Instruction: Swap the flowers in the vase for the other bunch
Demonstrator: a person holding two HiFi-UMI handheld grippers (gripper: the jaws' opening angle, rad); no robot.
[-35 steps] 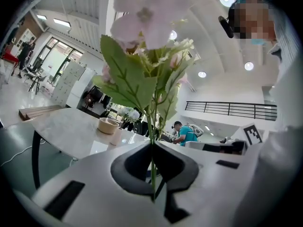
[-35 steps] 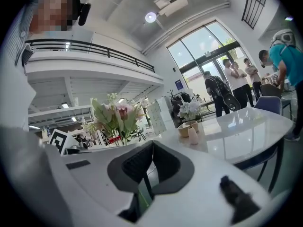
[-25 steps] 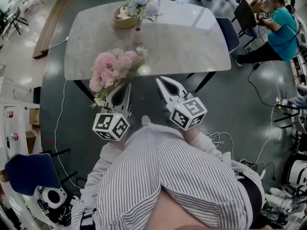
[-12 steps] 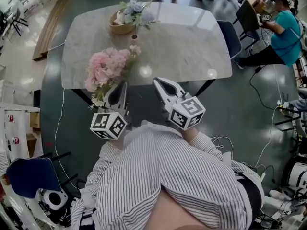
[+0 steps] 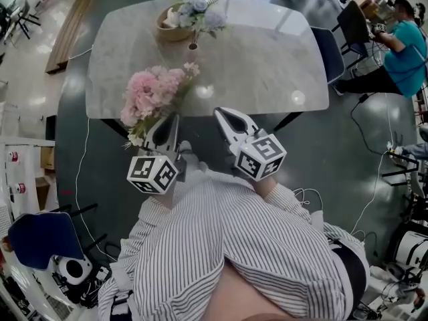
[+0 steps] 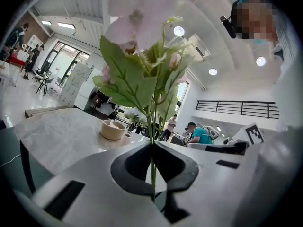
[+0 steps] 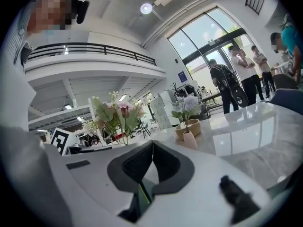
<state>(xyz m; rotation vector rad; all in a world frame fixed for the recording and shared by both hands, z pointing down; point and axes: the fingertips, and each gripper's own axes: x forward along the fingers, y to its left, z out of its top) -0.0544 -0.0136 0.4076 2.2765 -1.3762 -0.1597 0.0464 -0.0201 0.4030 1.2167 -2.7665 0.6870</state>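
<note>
We record the pink bunch (image 5: 152,99) clamped by its thin green stem in the left tongs (image 6: 152,143), jaws closed on it, blooms standing up past the tips. The right tongs (image 7: 152,143), just right of the left, are closed on nothing. Ahead of both tongs, far across the bench (image 5: 267,59), the vase (image 5: 193,45) holds pale blue flowers (image 5: 200,12), just beside a wooden bowl (image 5: 170,27).

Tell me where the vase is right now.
In the head view the vase stands on the far side of the table, left of centre, beside the wooden bowl and beyond the pink bunch.
</note>
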